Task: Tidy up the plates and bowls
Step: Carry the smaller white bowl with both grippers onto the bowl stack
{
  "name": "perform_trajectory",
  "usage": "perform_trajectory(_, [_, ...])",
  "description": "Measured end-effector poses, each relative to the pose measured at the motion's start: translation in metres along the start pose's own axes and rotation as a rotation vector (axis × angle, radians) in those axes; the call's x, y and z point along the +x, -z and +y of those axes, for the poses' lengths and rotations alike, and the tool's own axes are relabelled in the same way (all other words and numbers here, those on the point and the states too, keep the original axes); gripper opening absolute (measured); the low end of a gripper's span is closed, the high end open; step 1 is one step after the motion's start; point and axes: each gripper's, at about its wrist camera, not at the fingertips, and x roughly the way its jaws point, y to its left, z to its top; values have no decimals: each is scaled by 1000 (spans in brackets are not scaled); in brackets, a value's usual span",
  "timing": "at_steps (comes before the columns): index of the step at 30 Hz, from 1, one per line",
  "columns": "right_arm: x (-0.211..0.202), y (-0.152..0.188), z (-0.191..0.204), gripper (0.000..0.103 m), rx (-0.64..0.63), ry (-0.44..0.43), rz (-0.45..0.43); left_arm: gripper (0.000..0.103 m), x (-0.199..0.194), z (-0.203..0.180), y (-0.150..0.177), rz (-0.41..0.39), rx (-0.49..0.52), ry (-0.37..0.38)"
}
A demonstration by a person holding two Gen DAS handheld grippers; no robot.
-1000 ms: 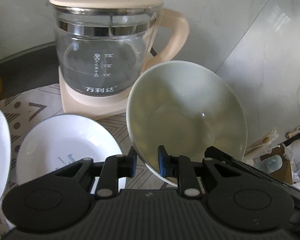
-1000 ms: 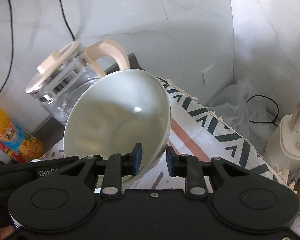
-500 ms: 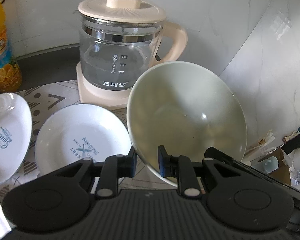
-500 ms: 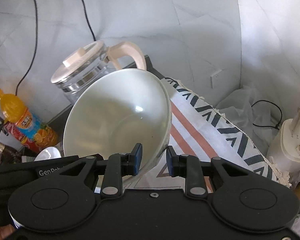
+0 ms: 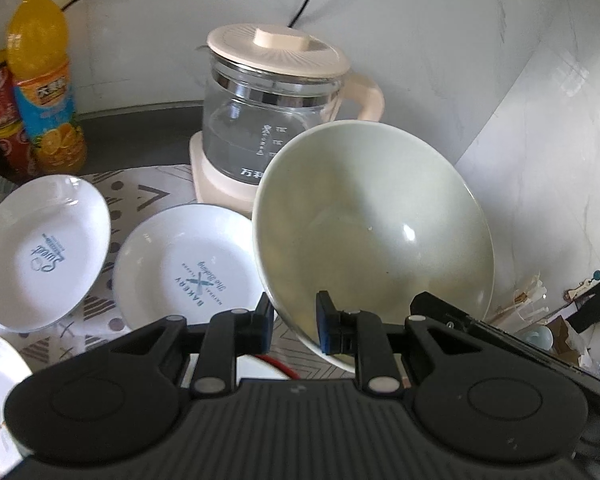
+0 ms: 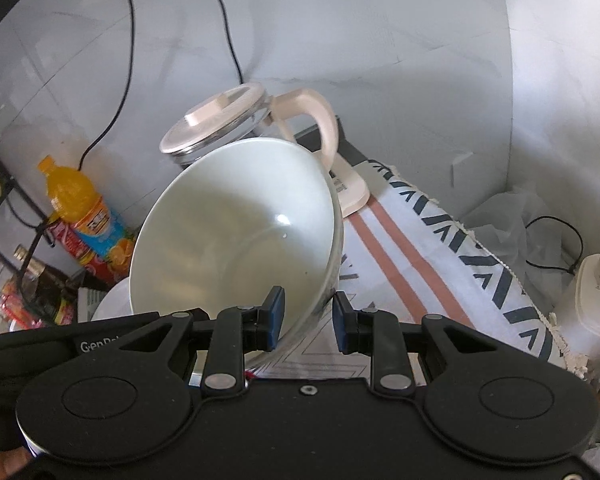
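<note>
Two white plates (image 5: 46, 248) (image 5: 188, 276) lie flat on the patterned cloth (image 5: 156, 196) at left; glazed, stiff, breakable, best taken at the rim. Right of them a pale green bowl (image 5: 372, 232) is held tilted off the table before the kettle (image 5: 276, 108). Left gripper (image 5: 292, 322) is clamped on its near rim, right gripper (image 6: 308, 318) on the opposite rim. Judged heavy and slick; thin rim pinches could slip

left gripper (image 5: 292, 322): pitched down, blue pads clamped w/ something pinched between. right gripper (image 6: 309, 318): pitched down, pads likewise clamped, one each side.
</note>
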Motion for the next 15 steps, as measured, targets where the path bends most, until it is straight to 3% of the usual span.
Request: perform_trajectory(15, [-13,24,16,26,-71,-53,32,20,-32,16,28,-28,-66,-49])
